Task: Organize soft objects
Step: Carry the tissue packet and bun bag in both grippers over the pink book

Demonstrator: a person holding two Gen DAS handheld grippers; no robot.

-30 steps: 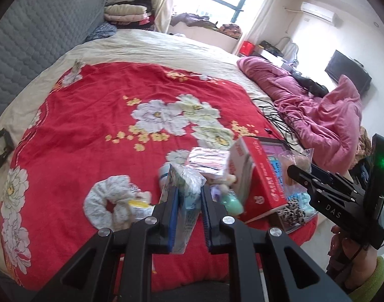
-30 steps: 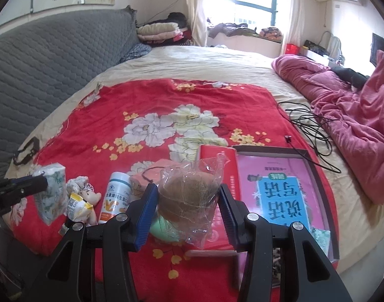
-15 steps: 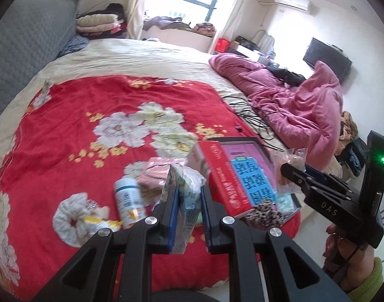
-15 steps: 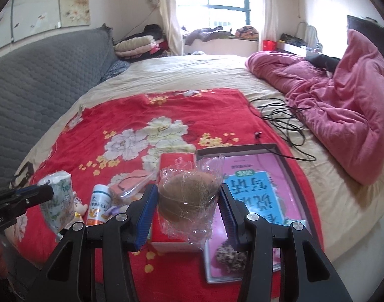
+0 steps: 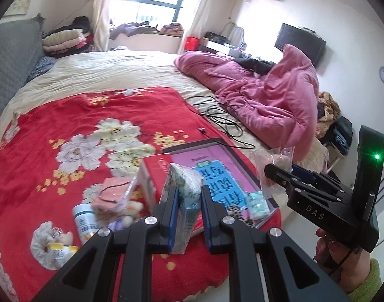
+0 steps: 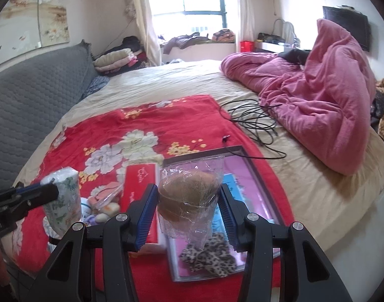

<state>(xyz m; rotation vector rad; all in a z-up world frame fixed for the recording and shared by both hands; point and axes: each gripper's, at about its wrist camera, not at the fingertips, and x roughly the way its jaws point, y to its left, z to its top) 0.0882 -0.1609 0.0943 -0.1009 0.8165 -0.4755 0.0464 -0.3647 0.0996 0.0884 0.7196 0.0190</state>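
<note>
Clear plastic wraps the brown bundle that the right gripper holds above the shallow purple box, while the left gripper, further left over the red blanket, clamps narrowly the tissue pack.

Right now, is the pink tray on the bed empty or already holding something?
Holding something: a leopard-print scrunchie lies at the near end of the tray.

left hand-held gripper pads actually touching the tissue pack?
Touching. The left wrist view shows the left hand-held gripper with both blue pads pressed flat against the sides of the tissue pack, which is lifted clear of the red blanket.
</note>
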